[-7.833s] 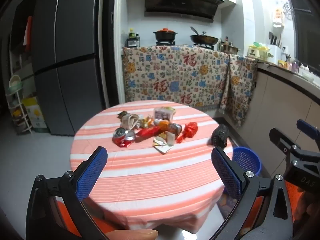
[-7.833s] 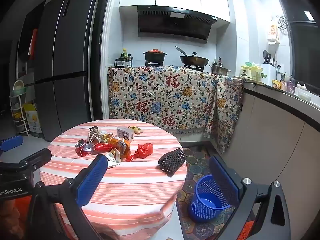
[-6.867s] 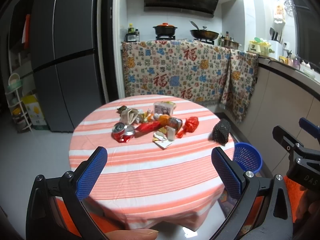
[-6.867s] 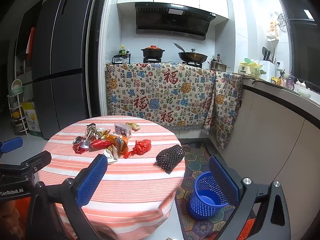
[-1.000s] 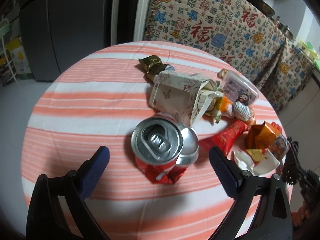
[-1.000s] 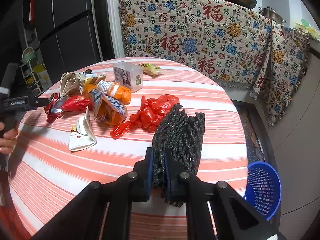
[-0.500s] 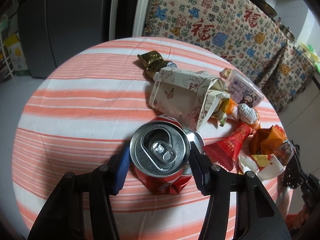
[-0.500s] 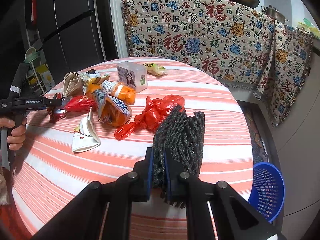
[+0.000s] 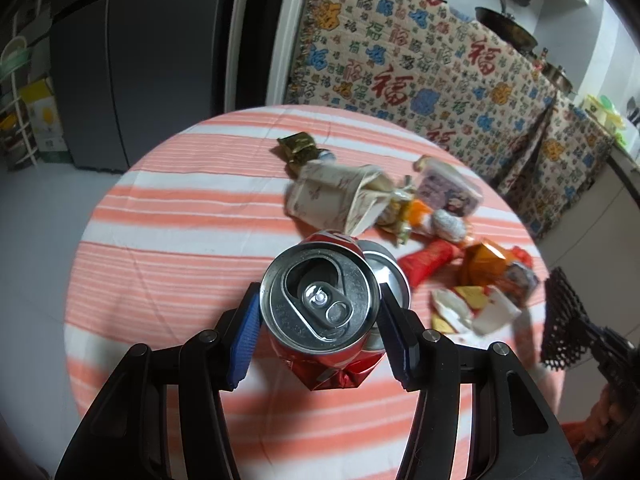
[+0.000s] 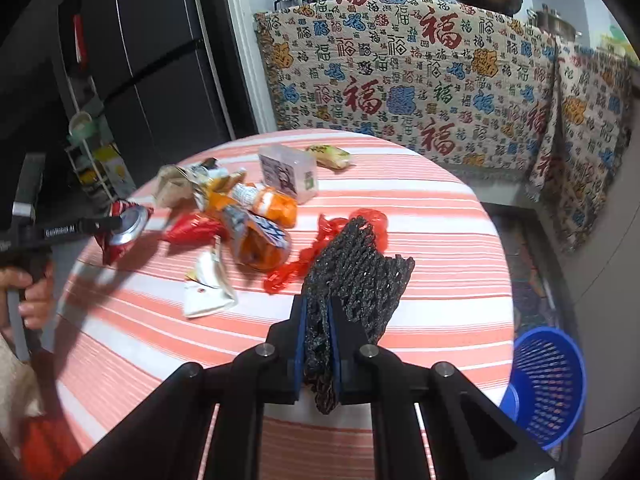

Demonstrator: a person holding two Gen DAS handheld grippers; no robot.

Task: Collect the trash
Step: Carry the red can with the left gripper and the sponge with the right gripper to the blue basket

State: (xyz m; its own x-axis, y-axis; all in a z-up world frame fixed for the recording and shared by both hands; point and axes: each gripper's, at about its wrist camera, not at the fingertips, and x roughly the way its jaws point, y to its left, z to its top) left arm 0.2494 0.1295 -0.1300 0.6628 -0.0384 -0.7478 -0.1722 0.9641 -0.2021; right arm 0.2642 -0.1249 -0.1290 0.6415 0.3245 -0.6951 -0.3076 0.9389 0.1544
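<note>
1. Your left gripper (image 9: 320, 332) has its blue fingers (image 9: 243, 340) pressed on both sides of the crushed red can (image 9: 320, 304); they have just been closing, with the can between them.
2. Your right gripper (image 10: 318, 344) has its fingers (image 10: 301, 340) squeezed almost together on the black foam net (image 10: 356, 268), which sticks up and forward from between them.
3. A second ago your left fingers stood wide on either side of the can, which lay on the table (image 9: 168, 240); now they clamp it and it sits raised off the cloth. Your right grip on the net is unchanged.
4. Left on the striped table: a cream paper bag (image 9: 332, 200), a clear plastic box (image 10: 289, 172), an orange snack packet (image 10: 258, 240), a red plastic bag (image 10: 344, 236) and a white torn carton (image 10: 208, 284).
5. The blue basket (image 10: 548, 384) stands on the floor beside the table, to the right of your right gripper.
6. The patterned cloth (image 10: 420, 72) hangs behind the table.
</note>
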